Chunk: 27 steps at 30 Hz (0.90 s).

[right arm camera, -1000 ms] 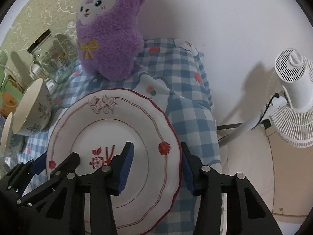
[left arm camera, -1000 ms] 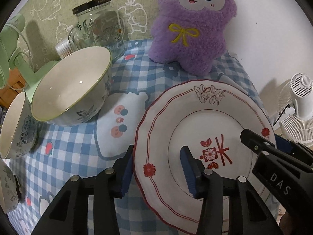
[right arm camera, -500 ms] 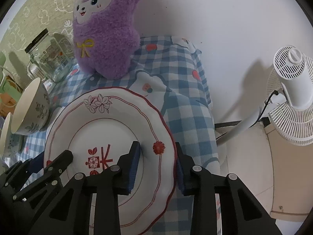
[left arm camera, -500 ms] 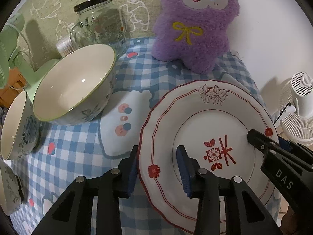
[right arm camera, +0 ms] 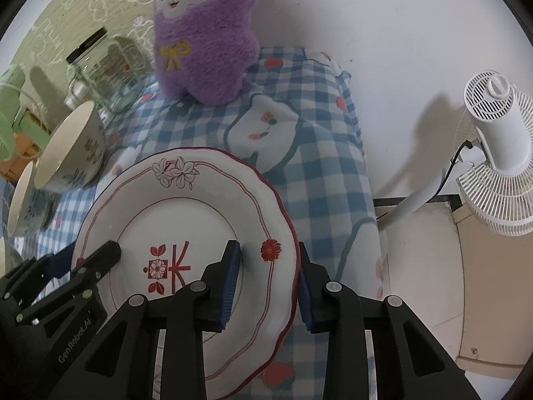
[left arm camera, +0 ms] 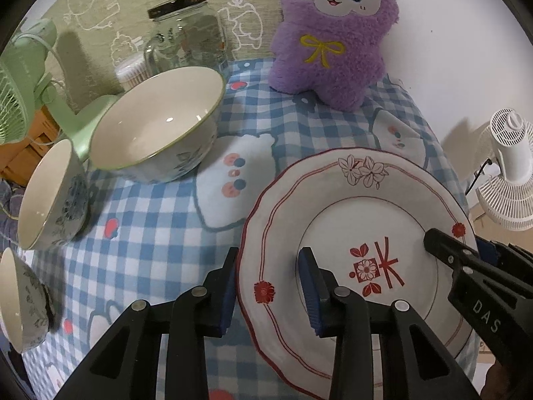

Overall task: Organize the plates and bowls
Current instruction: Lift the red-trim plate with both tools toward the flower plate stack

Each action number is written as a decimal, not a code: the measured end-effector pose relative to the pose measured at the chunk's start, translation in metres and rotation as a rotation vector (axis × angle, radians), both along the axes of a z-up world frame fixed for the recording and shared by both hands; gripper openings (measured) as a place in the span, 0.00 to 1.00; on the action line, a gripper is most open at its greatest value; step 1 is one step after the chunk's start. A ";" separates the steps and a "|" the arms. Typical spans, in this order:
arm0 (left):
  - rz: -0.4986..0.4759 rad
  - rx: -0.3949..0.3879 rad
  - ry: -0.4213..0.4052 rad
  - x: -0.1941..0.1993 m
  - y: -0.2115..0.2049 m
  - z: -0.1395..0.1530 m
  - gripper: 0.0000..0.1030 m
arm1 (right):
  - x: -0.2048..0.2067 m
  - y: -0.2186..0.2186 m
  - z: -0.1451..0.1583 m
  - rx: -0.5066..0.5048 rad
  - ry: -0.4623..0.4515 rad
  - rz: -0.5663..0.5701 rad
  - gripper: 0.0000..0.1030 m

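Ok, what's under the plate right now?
Around the plate only the blue checked tablecloth shows. One finger of the left tongs and one of the right tongs reach under opposite rims. Whatever lies beneath the plate's middle is covered.

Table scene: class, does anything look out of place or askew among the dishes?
Yes. A purple plush toy stands among the crockery, and the plate overhangs the table edge, with the left gripper and right gripper clamping opposite rims.

A purple plush toy (left arm camera: 333,36) stands upright at the back of the blue checked tablecloth (left arm camera: 160,233). Left of the toy is a black-lidded glass jar (left arm camera: 186,33), farther left a green fan (left arm camera: 23,76). Well right of it, off the tabletop, stands a white fan (right arm camera: 496,153).
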<state>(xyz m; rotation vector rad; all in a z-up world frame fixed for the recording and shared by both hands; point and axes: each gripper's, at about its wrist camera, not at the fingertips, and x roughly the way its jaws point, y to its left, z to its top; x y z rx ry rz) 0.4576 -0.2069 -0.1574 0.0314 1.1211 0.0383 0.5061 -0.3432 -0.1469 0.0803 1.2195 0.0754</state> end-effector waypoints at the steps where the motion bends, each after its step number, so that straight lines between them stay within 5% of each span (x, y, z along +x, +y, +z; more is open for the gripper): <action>1: 0.001 0.001 0.002 -0.003 0.001 0.000 0.34 | -0.003 0.002 0.001 -0.001 0.003 0.005 0.33; 27: 0.009 -0.043 0.061 -0.069 0.023 0.007 0.32 | -0.056 0.021 0.018 -0.034 0.055 0.087 0.32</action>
